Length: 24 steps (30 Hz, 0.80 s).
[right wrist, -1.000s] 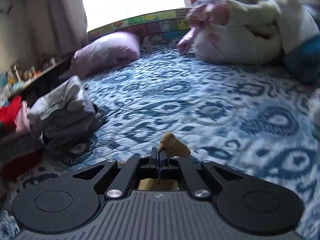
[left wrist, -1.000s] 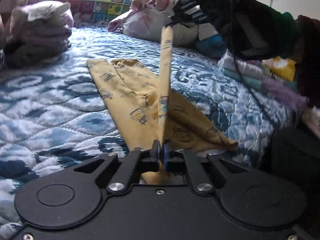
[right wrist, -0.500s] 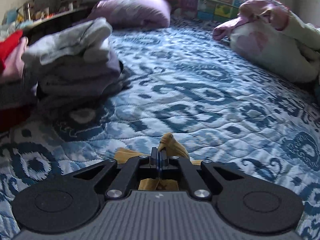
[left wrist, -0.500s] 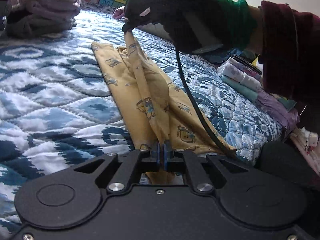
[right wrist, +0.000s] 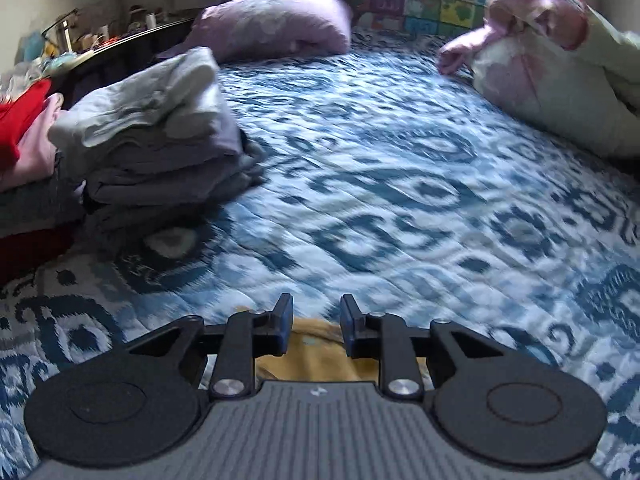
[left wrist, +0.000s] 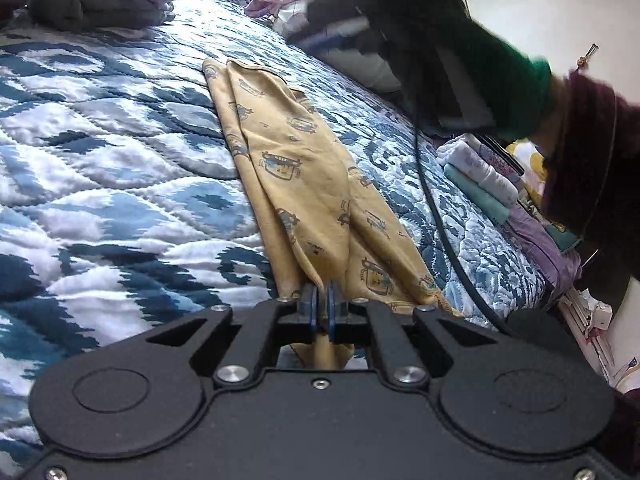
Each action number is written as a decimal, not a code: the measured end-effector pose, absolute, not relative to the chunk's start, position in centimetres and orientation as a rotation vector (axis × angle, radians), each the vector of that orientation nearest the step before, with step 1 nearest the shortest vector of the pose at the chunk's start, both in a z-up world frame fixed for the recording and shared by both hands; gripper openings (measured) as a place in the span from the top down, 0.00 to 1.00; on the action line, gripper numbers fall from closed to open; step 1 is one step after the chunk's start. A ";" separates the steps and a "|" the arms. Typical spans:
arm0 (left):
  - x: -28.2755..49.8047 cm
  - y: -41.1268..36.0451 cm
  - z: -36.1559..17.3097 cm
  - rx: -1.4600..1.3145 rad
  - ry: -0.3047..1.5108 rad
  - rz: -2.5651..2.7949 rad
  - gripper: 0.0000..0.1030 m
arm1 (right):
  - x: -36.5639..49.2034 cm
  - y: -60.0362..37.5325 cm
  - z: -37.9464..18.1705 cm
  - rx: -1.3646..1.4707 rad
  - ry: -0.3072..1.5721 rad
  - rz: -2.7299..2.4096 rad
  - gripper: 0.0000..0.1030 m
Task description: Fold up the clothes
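Garment (left wrist: 304,168) flat — long axis away from left gripper (left wrist: 320,306), pinched.

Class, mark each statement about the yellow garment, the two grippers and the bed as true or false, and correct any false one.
1. The left gripper is shut on the yellow garment. True.
2. The right gripper is shut on the garment. False: its jaws stand open, with yellow cloth below them.
3. The garment lies on a blue patterned quilt. True.
4. The garment is plain yellow. False: it carries small printed figures.
5. A stack of folded grey clothes sits on the bed. True.
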<state>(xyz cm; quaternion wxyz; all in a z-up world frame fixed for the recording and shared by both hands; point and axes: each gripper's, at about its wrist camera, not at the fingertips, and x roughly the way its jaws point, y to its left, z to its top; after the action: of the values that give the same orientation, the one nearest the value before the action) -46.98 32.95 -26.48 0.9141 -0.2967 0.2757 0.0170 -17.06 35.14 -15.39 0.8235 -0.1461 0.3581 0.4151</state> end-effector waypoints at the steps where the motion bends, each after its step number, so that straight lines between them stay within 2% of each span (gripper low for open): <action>1: -47.0 32.9 -26.4 -0.613 0.567 0.038 0.97 | -16.7 34.4 -15.8 -0.308 0.770 0.877 0.74; 15: -46.7 32.0 -26.2 -0.555 0.585 0.049 0.97 | -13.8 31.7 -20.9 -0.095 0.855 0.939 0.74; 16: -46.7 32.0 -26.2 -0.556 0.586 0.049 0.97 | -13.8 31.6 -20.8 -0.091 0.846 0.949 0.75; 18: -46.6 32.1 -26.2 -0.560 0.589 0.048 0.97 | -13.9 31.4 -20.5 -0.082 0.827 0.970 0.90; 24: -46.3 32.1 -26.2 -0.560 0.595 0.048 0.97 | -14.2 30.8 -19.8 -0.057 0.770 1.031 0.94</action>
<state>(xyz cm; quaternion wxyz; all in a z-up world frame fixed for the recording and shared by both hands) -46.34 32.07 -26.25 0.9174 -0.2723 0.2892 0.0233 -14.23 30.76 -19.77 0.7997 -0.0265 0.3588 0.4807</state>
